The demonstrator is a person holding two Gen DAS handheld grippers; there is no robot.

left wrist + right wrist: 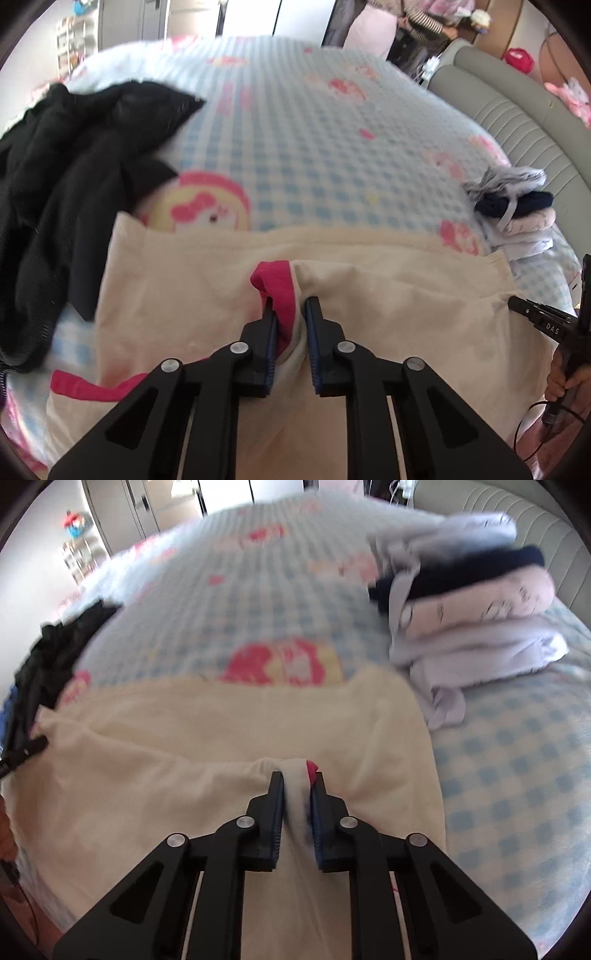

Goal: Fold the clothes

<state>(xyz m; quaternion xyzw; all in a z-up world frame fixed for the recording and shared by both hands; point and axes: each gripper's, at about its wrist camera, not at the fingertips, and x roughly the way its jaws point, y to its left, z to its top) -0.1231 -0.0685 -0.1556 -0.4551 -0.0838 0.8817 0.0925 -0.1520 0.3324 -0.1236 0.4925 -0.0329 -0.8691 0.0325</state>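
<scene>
Two grippers are on the cream shirt (192, 280), which lies spread across the near part of the bed (295, 122). The left gripper (290, 306) has its jaws clamped on a bunched fold with pink trim (273, 275); the right gripper (297, 779) pinches another gathered fold, a bit of pink showing at the tip. A black garment (66, 173) is heaped off to the left, a folded stack (469, 602) sits to the right by the headboard (517, 122).

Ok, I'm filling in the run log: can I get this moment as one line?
stage: grasp for fold | left hand-held gripper: shut on cream shirt | right hand-held gripper: shut on cream shirt | folded stack: aside
</scene>
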